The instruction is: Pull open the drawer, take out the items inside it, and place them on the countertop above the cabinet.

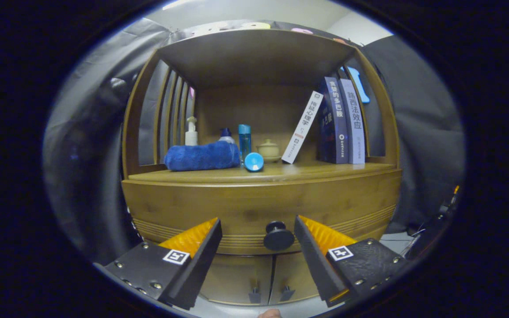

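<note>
A wooden cabinet faces me, its drawer front (237,212) flush and shut under the countertop (316,170). A round dark knob (278,236) sticks out of the drawer's middle. My gripper (258,225) stands open, and the knob lies ahead between the two fingertips, closer to the right finger (312,240) than to the left one (203,240). Neither finger touches it. What lies inside the drawer is hidden.
On the countertop lie a rolled blue towel (201,157), a pump bottle (191,132), a blue bottle (244,140), a blue round cap (253,162), a small lidded pot (268,150) and three books (338,121). Two lower doors (254,276) with small handles sit below the drawer.
</note>
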The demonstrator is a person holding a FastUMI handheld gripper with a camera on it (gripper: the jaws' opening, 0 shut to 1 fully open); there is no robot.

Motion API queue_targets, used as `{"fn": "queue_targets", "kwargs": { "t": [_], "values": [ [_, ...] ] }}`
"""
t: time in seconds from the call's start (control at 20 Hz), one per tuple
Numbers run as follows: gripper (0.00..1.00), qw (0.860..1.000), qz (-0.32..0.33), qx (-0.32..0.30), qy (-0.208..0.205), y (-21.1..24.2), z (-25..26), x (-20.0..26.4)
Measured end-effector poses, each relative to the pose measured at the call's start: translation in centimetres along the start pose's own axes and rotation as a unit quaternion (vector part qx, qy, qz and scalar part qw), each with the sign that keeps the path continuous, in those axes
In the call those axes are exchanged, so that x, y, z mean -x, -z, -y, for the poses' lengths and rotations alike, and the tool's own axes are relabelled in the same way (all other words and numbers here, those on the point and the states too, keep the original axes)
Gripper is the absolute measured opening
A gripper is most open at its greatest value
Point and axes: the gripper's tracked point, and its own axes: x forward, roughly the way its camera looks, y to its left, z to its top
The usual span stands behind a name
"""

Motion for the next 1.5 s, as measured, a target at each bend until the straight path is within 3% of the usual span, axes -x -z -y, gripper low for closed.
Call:
{"fn": "queue_targets", "kwargs": {
  "t": [0.25, 0.5, 1.15, 1.5],
  "values": [
    [0.98, 0.999, -0.02, 0.047, -0.002, -0.9, 0.9, 5.7],
    [0.98, 0.999, -0.034, 0.037, -0.007, -1.8, 1.3, 10.9],
    [0.98, 0.999, 0.037, -0.01, -0.014, -17.7, 1.7, 18.9],
    [0.97, 0.998, 0.048, -0.042, -0.007, -21.6, 2.0, 20.5]
  ]
}}
